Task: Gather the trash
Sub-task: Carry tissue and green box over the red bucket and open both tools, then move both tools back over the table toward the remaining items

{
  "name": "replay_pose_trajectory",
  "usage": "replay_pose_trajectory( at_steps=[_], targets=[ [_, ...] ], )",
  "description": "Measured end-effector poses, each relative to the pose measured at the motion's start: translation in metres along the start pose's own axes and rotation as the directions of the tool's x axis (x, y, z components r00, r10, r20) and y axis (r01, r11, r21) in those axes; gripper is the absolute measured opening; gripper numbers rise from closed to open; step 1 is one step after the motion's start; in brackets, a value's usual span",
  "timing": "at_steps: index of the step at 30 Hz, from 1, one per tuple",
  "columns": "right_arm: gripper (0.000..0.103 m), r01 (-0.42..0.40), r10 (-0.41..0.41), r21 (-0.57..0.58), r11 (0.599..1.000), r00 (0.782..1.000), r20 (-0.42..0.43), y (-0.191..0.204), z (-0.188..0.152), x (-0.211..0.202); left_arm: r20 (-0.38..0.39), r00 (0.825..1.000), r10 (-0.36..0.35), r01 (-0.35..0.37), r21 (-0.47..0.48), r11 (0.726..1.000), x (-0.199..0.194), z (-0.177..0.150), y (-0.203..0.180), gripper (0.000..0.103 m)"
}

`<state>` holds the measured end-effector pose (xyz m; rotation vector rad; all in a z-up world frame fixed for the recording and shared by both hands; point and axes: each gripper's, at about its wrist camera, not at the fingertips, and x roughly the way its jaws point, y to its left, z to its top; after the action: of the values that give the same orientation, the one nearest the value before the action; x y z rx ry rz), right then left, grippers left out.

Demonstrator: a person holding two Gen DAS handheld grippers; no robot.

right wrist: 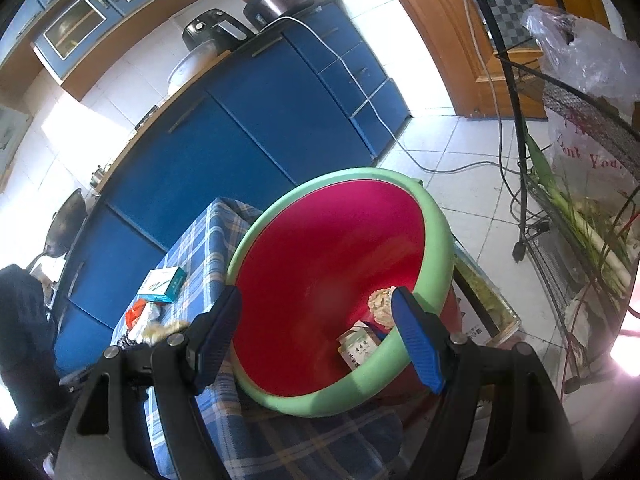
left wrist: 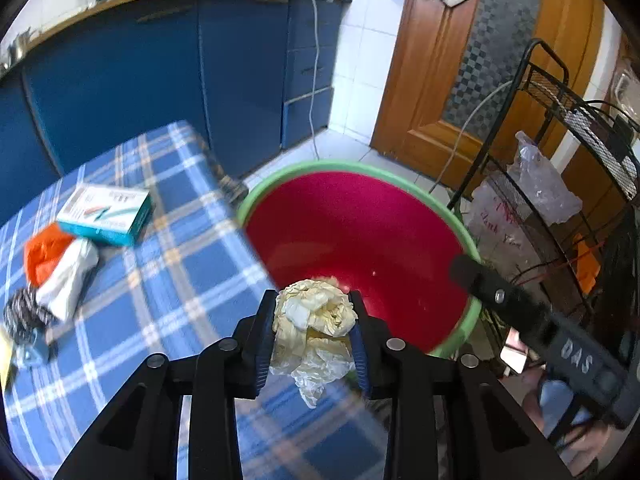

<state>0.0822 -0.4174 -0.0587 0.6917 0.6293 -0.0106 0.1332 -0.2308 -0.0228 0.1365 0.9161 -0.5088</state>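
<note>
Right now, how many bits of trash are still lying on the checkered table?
4 that I can see: a teal box, an orange scrap, a white wrapper beside it, and a dark striped piece near the edge. More may hide outside the view.

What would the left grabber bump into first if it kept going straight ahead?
Most likely the inside of the red basin. The left gripper is shut on a crumpled paper wad and points over the basin's green rim into the bowl. Depth is hard to judge, so the wad would probably touch first.
</note>
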Motion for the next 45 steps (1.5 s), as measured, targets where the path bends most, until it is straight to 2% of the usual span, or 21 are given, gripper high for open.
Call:
replay_pose_trajectory(
  at_steps=[4,10,17,28,31,45],
  targets=[
    [0.078,-0.005,0.005,0.003,1.0,1.0,0.009,-0.002,0.001,-0.002,0.048,0.999,0.001,-0.002,0.027,1.0,0.003,0.009,-0.007,0.041],
    [0.078,-0.007,0.007,0.013,1.0,1.0,0.017,-0.004,0.001,-0.005,0.065,0.998,0.01,-0.011,0.012,1.0,-0.002,0.011,-0.004,0.049],
    [0.078,-0.001,0.002,-0.019,1.0,1.0,0.026,0.008,0.0,-0.011,0.076,0.996,0.045,-0.043,-0.029,0.999,-0.016,0.005,0.013,0.05],
    [0.079,-0.017,0.017,-0.094,0.995,1.0,-0.004,0.048,-0.015,-0.021,0.134,0.986,0.096,-0.081,-0.119,0.99,-0.057,-0.011,0.056,0.05],
    [0.079,-0.021,0.02,-0.117,0.993,1.0,-0.017,0.059,-0.021,-0.022,0.137,0.983,0.123,-0.105,-0.135,0.985,-0.066,-0.018,0.067,0.054],
    [0.079,-0.026,0.005,-0.234,0.972,0.996,-0.09,0.11,-0.054,-0.019,0.146,0.97,0.194,-0.158,-0.225,0.962,-0.105,-0.044,0.125,0.056]
  ],
)
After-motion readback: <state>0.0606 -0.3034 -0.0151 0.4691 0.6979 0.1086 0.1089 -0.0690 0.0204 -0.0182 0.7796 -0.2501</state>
